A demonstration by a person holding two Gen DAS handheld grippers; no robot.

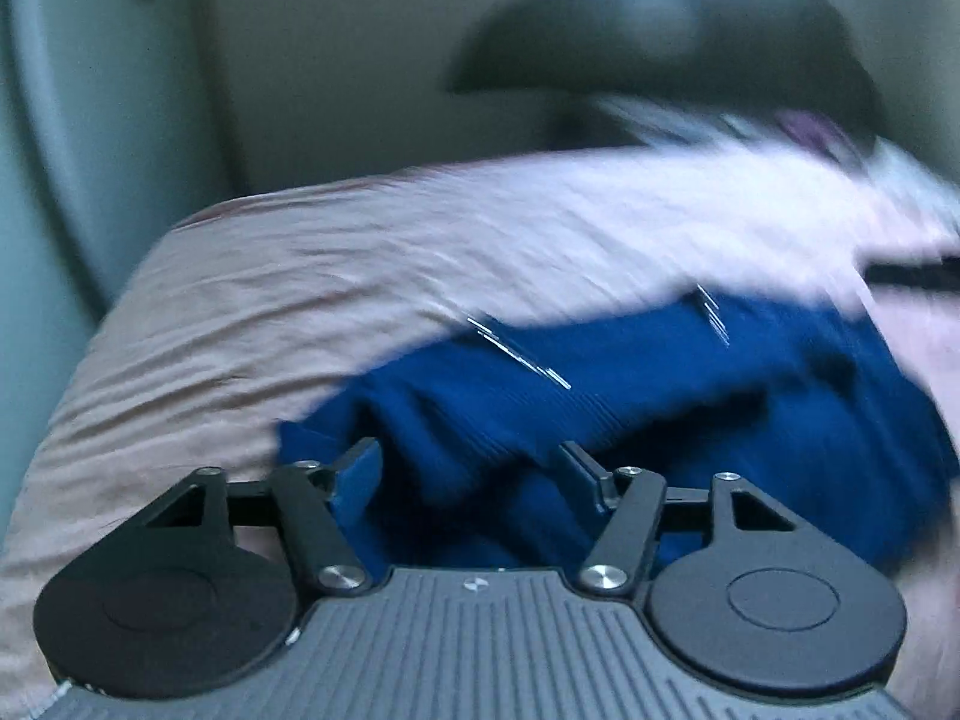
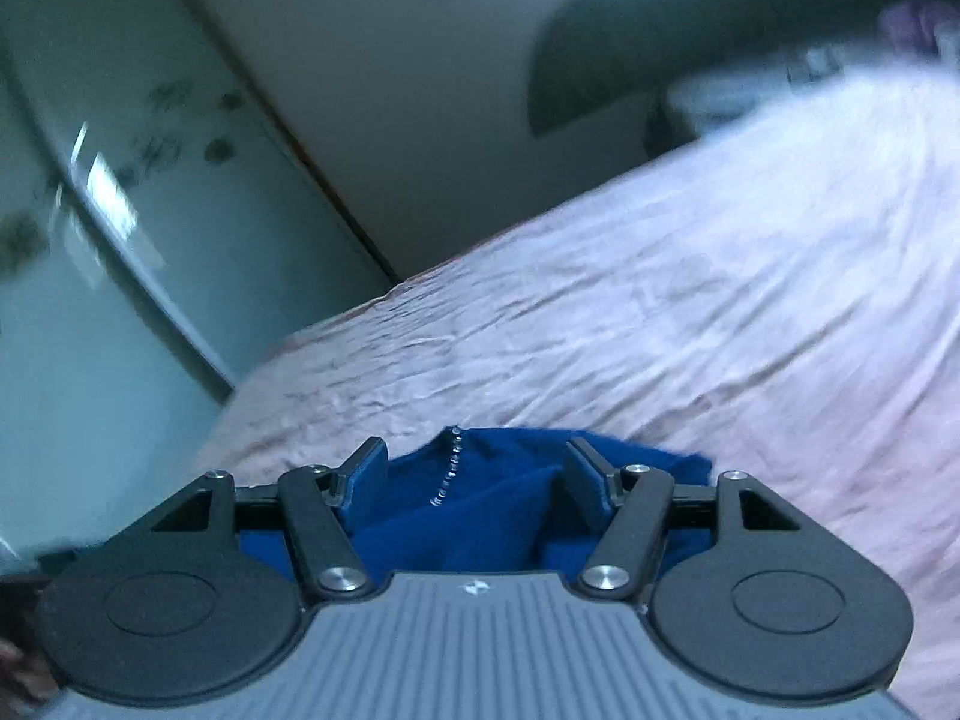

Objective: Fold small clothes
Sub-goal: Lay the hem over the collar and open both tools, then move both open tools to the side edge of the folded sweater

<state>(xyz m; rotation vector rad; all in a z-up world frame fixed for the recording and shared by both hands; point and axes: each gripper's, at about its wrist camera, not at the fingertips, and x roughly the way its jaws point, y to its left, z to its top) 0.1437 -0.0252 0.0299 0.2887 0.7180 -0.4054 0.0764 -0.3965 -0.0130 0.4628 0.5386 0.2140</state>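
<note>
A small dark blue garment (image 1: 630,396) with thin lines of shiny studs lies crumpled on a pink bed sheet (image 1: 300,276). My left gripper (image 1: 471,468) is open, its jaws wide apart, right over the garment's near edge. In the right wrist view the same blue garment (image 2: 480,510) bunches between and under the jaws of my right gripper (image 2: 471,468), which is also open. A row of studs (image 2: 450,468) runs up the cloth between the fingers. Both views are blurred by motion.
The wrinkled pink sheet (image 2: 690,324) covers the bed. A pale green wardrobe (image 2: 120,228) stands left of the bed, a beige wall behind. A dark rounded shape (image 1: 660,42) and some blurred items (image 1: 804,126) sit at the bed's far end.
</note>
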